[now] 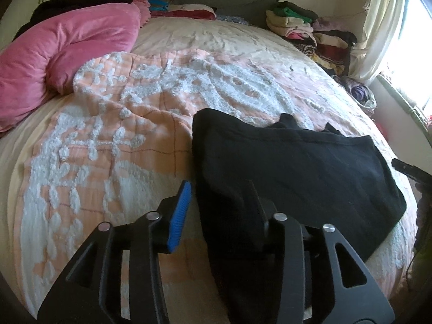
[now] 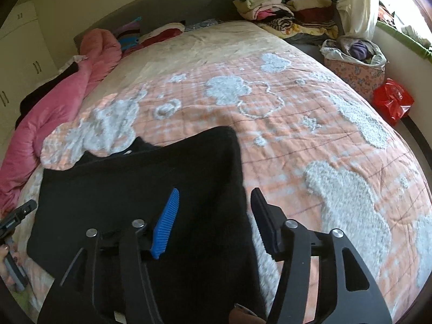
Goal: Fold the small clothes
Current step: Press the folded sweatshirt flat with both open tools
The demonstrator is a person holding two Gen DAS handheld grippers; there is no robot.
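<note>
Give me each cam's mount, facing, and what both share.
Left wrist: on the left tool, angled down at the black garment's left edge; own fingers open.
Right wrist: on the right tool, angled down at its right edge; own fingers open, person's hand at left.
Shared: garment, bedspread, pink duvet, clothes pile.

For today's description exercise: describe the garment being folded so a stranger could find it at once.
Start at the big bed with its peach-and-white tufted quilt. At its near edge lies the black garment, spread flat. It is the only dark item on the quilt; other clothes are piled beyond the bed's far corner.
</note>
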